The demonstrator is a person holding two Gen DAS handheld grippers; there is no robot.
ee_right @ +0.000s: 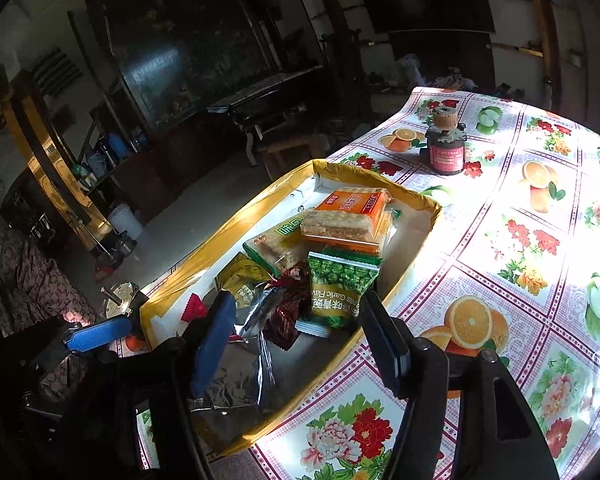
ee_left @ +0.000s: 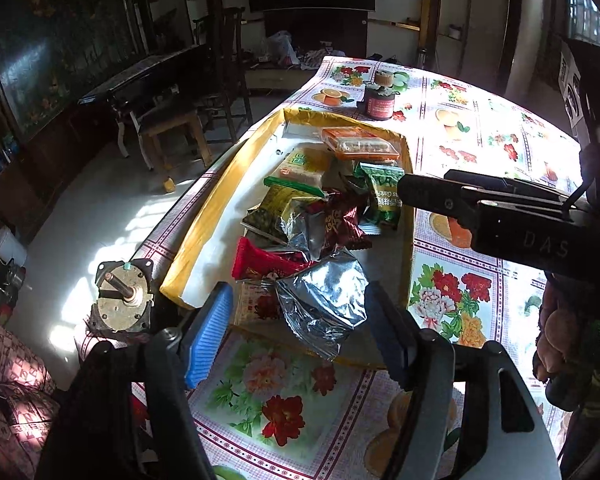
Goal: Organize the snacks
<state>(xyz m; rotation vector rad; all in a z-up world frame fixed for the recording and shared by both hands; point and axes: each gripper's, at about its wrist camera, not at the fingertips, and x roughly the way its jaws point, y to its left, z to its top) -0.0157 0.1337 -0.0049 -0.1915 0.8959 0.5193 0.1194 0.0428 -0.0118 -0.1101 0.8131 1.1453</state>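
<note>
On the table covered with a white oilcloth printed with flowers and orange halves (ee_left: 452,128), the landmark is the shallow cardboard tray with yellow taped walls (ee_left: 220,216).

Just off the tray's near left corner, at the table edge, stands a tarnished metal motor with a bare shaft (ee_left: 125,298). My left gripper (ee_left: 298,332) hangs over the tray's near end, its blue ribbed pad (ee_left: 208,334) and dark pad standing apart, released. A crumpled silver foil bag (ee_left: 324,300) lies between them in the wrist view, but neither pad presses on it.

Inside the tray the snacks lie heaped: a red wrapped packet (ee_left: 260,262) beside the foil bag, dark red foil candy wrappers (ee_left: 342,222) at the middle, a yellow-green cracker pack (ee_left: 304,166) behind them, and an orange pack of sandwich biscuits (ee_right: 350,216) on top toward the far end. A green bag of garlic peas (ee_right: 340,290) leans by the tray's right wall.

My right gripper (ee_right: 296,338) hovers over the tray's near right part, jaws spread, holding nothing.

Beyond the tray's far end, well apart, stands a small dark red jar with a brown cap (ee_right: 445,146).
</note>
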